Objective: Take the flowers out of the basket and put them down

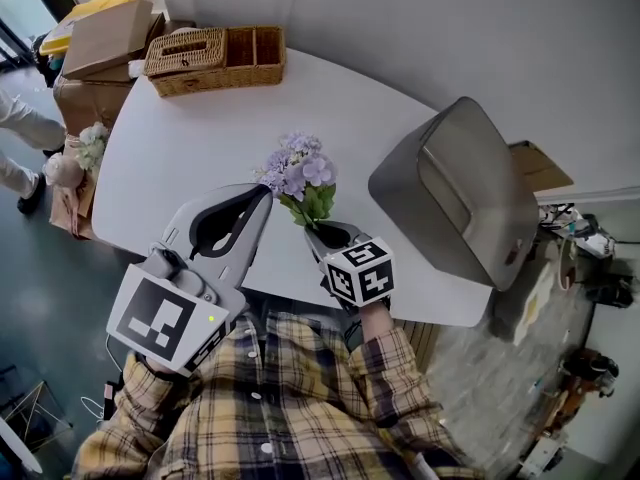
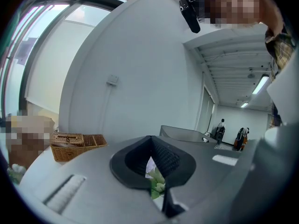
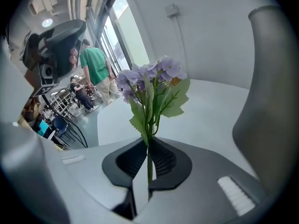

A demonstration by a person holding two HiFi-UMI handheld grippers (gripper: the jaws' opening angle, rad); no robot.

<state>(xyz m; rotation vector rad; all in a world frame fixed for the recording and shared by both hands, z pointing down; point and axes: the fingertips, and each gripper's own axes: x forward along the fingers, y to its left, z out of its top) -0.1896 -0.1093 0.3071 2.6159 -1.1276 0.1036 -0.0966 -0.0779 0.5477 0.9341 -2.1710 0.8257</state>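
Clearly, the right gripper view settles the grip: the right gripper [image 3: 148, 146] has its jaws clamped on the thin green stem of the flowers [image 3: 152, 78], lilac heads upright above the pads. The head view gives what that view lacks (the layout). The bunch is held over the near edge of the white table [image 1: 180, 138], well apart from the wicker basket [image 1: 215, 80] at the far left corner. The left gripper [image 1: 262, 194] hangs just left of the blooms. Its own view shows its jaws together on nothing, with a scrap of leaf visible beyond them. A grey curved-top object [image 1: 455, 193] sits at the table's right end. Cardboard boxes [image 1: 105, 38] are stacked beyond the far left corner.
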